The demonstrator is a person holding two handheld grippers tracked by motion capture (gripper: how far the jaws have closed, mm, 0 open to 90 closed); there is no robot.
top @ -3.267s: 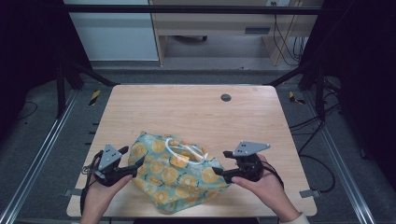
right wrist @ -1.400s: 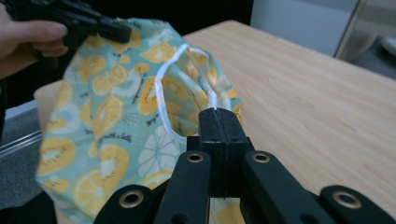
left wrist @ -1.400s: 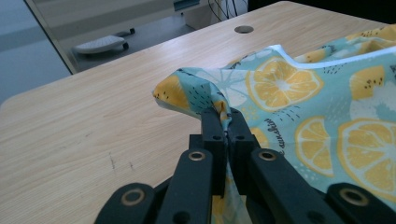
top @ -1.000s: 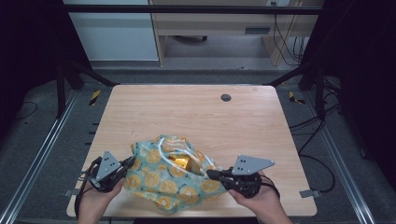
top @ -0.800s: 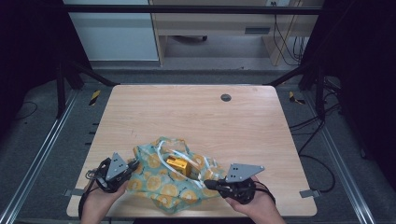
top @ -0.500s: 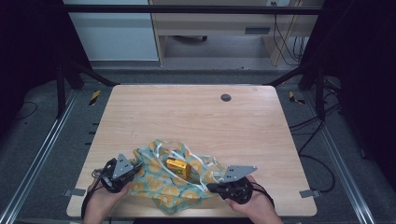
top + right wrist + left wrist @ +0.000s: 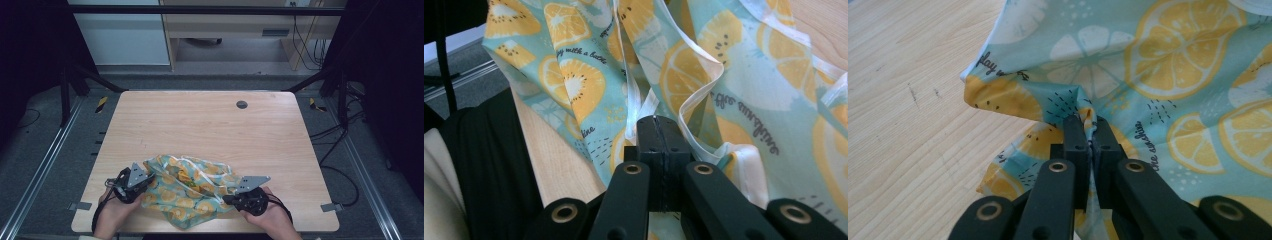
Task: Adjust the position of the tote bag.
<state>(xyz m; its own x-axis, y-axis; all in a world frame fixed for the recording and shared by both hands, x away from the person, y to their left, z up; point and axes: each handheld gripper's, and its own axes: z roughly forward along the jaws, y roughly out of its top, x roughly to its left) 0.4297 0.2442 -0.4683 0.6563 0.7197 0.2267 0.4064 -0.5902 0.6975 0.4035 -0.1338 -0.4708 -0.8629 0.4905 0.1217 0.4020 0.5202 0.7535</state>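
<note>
A teal cloth bag printed with lemon slices lies crumpled on the wooden table near its front edge, white straps looped on top. My left gripper is at the bag's left side. In the left gripper view it is shut on a pinched fold of the fabric. At the bag's right side is my right gripper. In the right gripper view it is shut on the bag's edge, where a white strap curls beside the jaws over the fabric.
A small dark round grommet sits in the tabletop at the far middle. The table's front edge is close under both hands. A person's dark clothing shows just past that edge. Metal frame rails run along both sides.
Both hands have sunk toward the table and drawn slightly closer to the front edge. The bag, earlier held up and spread, has slumped and now lies bunched on the wood.
</note>
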